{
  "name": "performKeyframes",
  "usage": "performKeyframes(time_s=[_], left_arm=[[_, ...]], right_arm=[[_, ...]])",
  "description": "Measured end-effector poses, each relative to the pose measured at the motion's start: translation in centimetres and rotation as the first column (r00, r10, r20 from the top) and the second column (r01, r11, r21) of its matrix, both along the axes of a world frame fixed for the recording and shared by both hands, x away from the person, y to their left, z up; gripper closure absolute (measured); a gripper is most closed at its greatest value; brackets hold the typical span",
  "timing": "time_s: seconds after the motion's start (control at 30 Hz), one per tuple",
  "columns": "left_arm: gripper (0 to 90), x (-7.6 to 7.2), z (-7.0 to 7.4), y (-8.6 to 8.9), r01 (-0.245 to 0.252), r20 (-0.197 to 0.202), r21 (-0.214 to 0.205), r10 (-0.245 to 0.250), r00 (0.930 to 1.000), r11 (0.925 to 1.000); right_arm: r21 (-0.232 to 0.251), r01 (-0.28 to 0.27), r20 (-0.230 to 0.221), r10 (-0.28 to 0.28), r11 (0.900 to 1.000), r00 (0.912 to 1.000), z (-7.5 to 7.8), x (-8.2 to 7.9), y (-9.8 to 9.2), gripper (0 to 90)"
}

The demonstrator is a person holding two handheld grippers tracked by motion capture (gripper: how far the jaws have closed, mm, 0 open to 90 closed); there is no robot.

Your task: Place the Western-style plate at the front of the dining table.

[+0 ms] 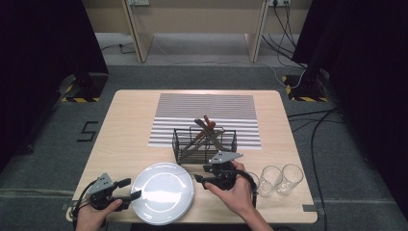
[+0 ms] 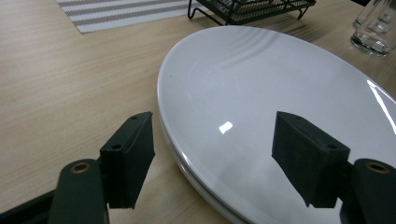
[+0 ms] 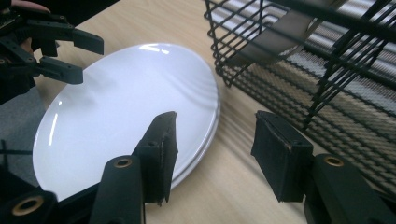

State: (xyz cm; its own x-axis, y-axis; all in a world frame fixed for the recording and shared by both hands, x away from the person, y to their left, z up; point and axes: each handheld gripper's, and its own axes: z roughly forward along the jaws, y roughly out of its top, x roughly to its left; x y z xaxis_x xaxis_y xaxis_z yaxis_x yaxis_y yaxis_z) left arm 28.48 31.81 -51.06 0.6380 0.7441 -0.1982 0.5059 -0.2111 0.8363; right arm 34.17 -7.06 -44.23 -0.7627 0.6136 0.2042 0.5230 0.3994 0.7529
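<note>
A: Left gripper [image 2: 215, 154] jaws are standing wide, straddling the near rim of the plates [image 2: 280, 107], one jaw outside on the counter [image 2: 60, 79] side, one over the white face. Nothing pinched yet.

B: Right gripper [image 3: 212, 149]?

A: Also gaping, empty. One jaw is hanging over the far rim of the plates [image 3: 121, 107], the other over bare counter [image 3: 233, 168] just beside the basket [image 3: 327, 60].

B: So both are going for the rim from opposite sides. Where's the stack sitting?

A: On the counter near the front edge, between the two hands in the high view, plates [image 1: 163, 192] looking like two stacked. Basket [image 1: 204, 142] with utensils just behind, two glasses [image 1: 281, 179] to the right.

B: Tips for the grab?

A: My read: each lower jaw should be sliding under the lip, not skating on top, since glazed china is slippery. Both should be closing together and lifting level. If only the top plate is wanted, the jaw is needing to enter the seam. Right hand should be keeping off the basket wire.
</note>
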Motion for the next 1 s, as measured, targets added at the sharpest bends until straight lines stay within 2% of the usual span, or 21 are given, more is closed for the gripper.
performKeyframes(time_s=[0.17, 0.33, 0.5, 0.73, 0.9, 1.0], left_arm=[[30.0, 0.0, -0.3, 0.0, 0.018, -0.037, -0.012, -0.018, 0.9992, 0.9998], [31.1, -0.3, -0.2, 0.0, 0.033, -0.043, -0.024, -0.034, 0.9985, 0.9992], [31.0, -0.7, -0.1, 0.1, 0.037, -0.042, -0.041, -0.039, 0.9983, 0.9985], [30.0, -0.8, 0.1, -0.1, 0.037, -0.046, -0.033, -0.038, 0.9982, 0.9988], [30.0, -0.9, 0.2, -0.4, 0.049, -0.048, -0.028, -0.050, 0.9976, 0.9984], [30.0, -0.9, 0.2, -0.6, 0.056, -0.047, -0.022, -0.057, 0.9972, 0.9982]], right_arm=[[-0.022, -0.027, -0.049, 0.026, 0.9994, 0.9985, -0.9, 0.1, 0.4, 49.2], [-0.057, -0.076, -0.102, 0.070, 0.9955, 0.9923, -1.5, -0.3, 1.0, 48.9], [-0.069, -0.105, -0.113, 0.096, 0.9921, 0.9890, -1.6, -0.7, 1.5, 48.7], [-0.083, -0.120, -0.129, 0.109, 0.9893, 0.9857, -2.2, -1.0, 1.9, 48.6], [-0.090, -0.140, -0.171, 0.123, 0.9860, 0.9775, -3.1, -1.0, 2.2, 48.6], [-0.079, -0.158, -0.206, 0.139, 0.9842, 0.9685, -3.4, -1.0, 2.4, 48.4]])
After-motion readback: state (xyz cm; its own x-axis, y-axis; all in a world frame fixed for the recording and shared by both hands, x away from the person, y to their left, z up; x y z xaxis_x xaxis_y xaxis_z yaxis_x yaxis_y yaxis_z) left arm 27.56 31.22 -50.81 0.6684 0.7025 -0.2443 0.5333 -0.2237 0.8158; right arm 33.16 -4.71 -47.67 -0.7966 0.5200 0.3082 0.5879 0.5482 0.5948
